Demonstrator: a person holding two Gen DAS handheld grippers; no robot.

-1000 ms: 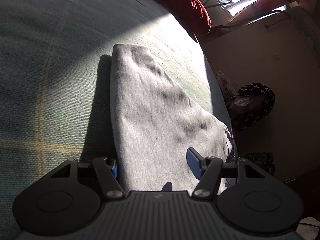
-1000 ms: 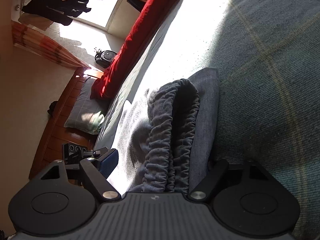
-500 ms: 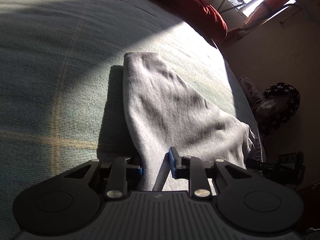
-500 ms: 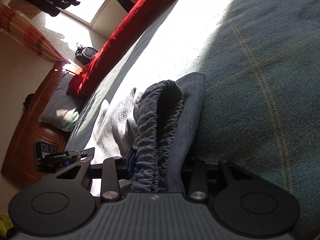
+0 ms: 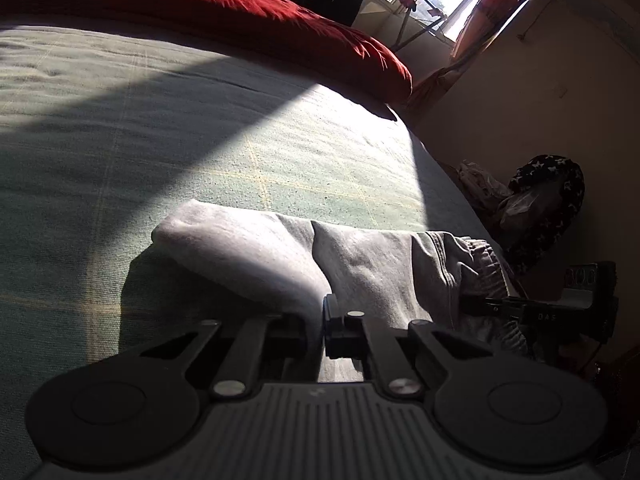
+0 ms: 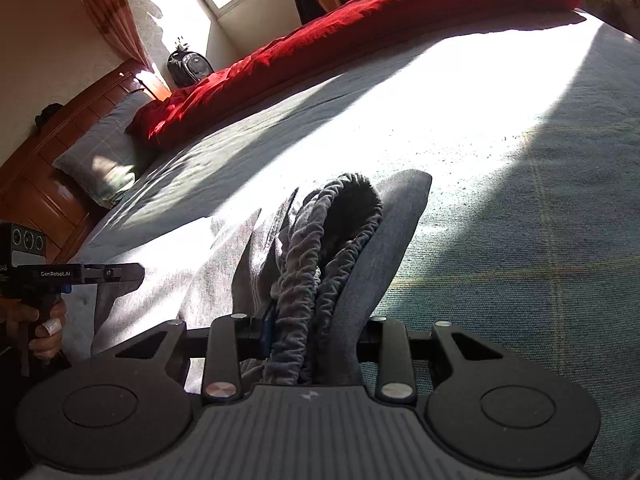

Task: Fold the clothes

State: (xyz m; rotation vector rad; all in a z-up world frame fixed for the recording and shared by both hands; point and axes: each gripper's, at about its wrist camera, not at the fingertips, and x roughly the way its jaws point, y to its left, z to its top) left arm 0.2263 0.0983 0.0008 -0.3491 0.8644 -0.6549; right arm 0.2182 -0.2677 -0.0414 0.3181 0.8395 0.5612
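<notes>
Within the last second both our tools have clamped the soft grey knit garment point(image 5: 256, 252): left tool point(image 5: 316, 320) at its fold, right tool point(image 6: 316, 336) on the gathered elastic waistband point(image 6: 316, 264), so we judge another fold is at hand

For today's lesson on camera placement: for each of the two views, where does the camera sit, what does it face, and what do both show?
Left wrist: rides behind the left claw, shut on the grey garment, facing the red duvet.
Right wrist: rides behind the right claw, shut on the garment's elastic waistband; a hand holding the other claw shows at left.
Shared: garment, green bedspread, duvet, each other's claw.
</notes>
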